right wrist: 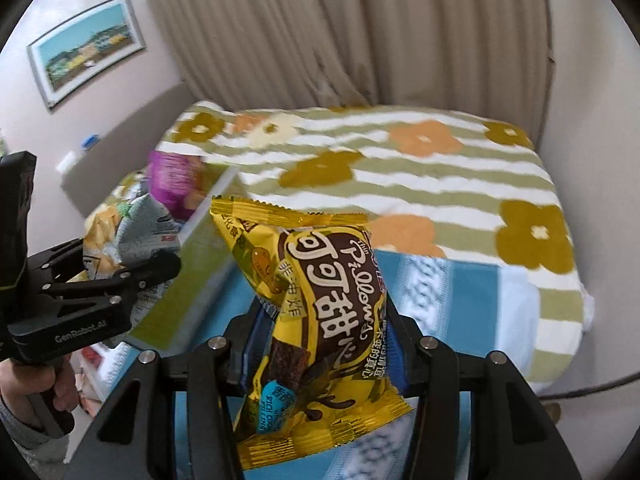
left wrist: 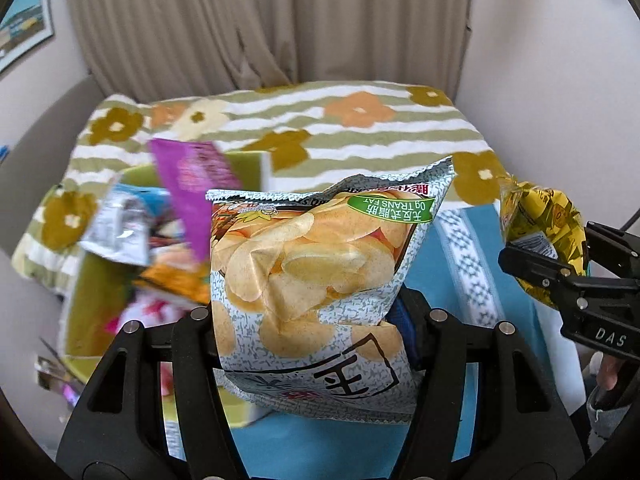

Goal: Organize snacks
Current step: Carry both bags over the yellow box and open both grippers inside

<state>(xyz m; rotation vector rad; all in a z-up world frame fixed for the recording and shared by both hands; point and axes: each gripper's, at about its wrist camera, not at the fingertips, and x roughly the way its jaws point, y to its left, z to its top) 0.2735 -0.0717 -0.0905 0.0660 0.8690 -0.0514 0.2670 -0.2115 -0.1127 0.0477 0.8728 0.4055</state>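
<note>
My left gripper (left wrist: 310, 320) is shut on a grey potato chip bag (left wrist: 316, 264) and holds it upright in the air; it also shows at the left of the right wrist view (right wrist: 120, 240). My right gripper (right wrist: 320, 340) is shut on a yellow Pillows cocoa snack bag (right wrist: 320, 304), also held up; this bag shows at the right edge of the left wrist view (left wrist: 544, 232). A green box (left wrist: 92, 300) to the left holds several snack packs, among them a purple pack (left wrist: 192, 184).
A bed with a green striped flower blanket (left wrist: 360, 128) lies ahead. A blue and white patterned cloth (right wrist: 460, 292) covers the near part. Beige curtains (right wrist: 340, 32) hang behind. A framed picture (right wrist: 88, 48) hangs on the left wall.
</note>
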